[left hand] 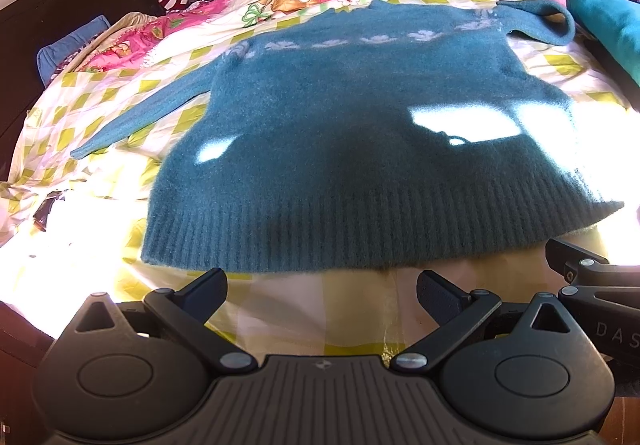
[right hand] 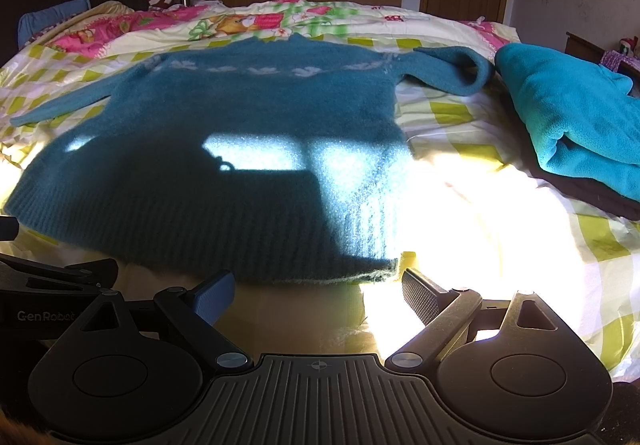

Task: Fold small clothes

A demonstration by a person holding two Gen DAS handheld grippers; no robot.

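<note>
— How do we hold our left gripper point(left hand: 322, 291)?
— Low and level, jaws spread wide, nothing between its fingers point(left hand: 440, 295).
— And our right gripper point(right hand: 318, 291)?
— The same: jaws wide apart, empty. The two sit side by side; each shows at the edge of the other's view.

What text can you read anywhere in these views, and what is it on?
"GenRobot": on the left tongs' body, seen in the right wrist view.
"DAS", cut off by the frame edge: on the right tongs' body, seen in the left wrist view.
Sweater and bedspread: no readable words.
</note>
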